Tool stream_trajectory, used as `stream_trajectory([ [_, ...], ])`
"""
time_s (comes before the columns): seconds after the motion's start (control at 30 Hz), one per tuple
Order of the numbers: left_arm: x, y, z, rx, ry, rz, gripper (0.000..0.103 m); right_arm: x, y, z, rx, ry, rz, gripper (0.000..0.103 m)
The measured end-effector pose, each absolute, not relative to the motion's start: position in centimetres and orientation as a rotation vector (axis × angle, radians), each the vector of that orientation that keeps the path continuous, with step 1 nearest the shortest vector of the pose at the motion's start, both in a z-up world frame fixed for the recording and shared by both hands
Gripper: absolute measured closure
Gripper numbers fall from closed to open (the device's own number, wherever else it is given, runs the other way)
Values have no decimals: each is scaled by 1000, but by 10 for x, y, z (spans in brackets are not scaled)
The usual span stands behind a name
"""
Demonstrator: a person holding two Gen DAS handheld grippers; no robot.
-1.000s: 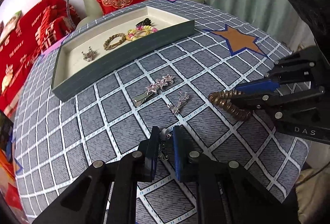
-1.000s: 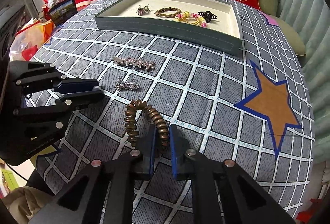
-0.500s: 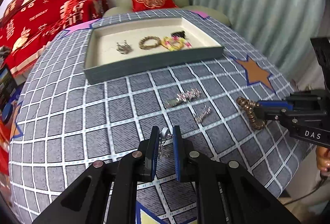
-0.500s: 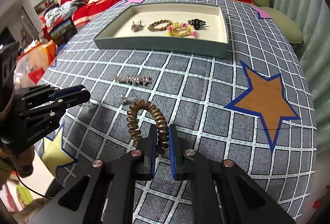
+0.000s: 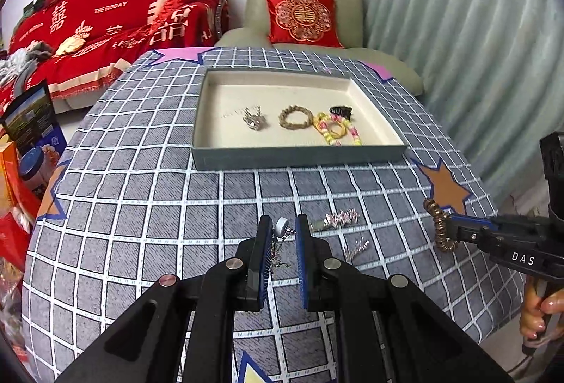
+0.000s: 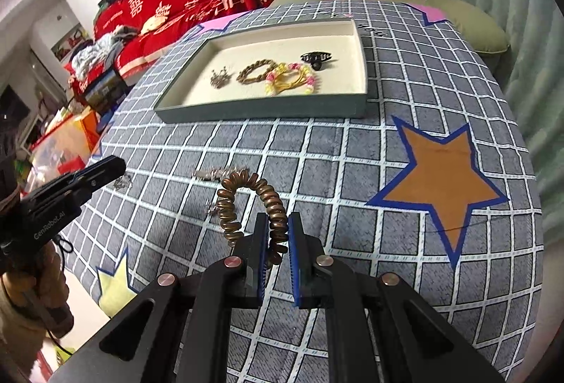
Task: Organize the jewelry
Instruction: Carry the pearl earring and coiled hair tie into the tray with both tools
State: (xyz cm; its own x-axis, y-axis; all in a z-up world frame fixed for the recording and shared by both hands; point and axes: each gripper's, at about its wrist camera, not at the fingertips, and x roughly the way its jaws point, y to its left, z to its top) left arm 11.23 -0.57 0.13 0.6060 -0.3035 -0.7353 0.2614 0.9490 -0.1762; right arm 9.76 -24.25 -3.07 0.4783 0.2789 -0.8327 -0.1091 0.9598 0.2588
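You had four pieces already lying in the shallow grey tray with the cream lining point(image 5: 299, 157): a small silver crown-like piece point(image 5: 254, 120), a braided tan bracelet point(image 5: 295, 116), a yellow-and-pink beaded bracelet point(image 5: 336, 129) and a black claw clip point(image 5: 340, 109). Your left gripper point(image 5: 284, 235) was clamped on a small silver trinket with a dangling chain point(image 5: 282, 228), lifted clear of the grey checked tablecloth point(image 5: 141, 199). Your right gripper point(image 6: 276, 231) was pinched shut on the bronze coiled spiral hair tie point(image 6: 246, 196), also off the cloth and short of the tray. Two pieces remained on the cloth: a silver hair clip with pink stars point(image 5: 338, 218) and a smaller sparkly silver clip point(image 5: 356, 247). So you were, I judge, about halfway, with two carried and two waiting. What the left trinket actually was I could not tell; its chain was blurred between the pads, and the coil hid part of the smaller clip in the right view.
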Motion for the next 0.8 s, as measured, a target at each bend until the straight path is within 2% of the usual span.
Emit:
stream_trajectory([
  [0.8, 156, -18, 14, -58, 849, -293, 80, 158, -254, -1, 213, 985, 223, 91],
])
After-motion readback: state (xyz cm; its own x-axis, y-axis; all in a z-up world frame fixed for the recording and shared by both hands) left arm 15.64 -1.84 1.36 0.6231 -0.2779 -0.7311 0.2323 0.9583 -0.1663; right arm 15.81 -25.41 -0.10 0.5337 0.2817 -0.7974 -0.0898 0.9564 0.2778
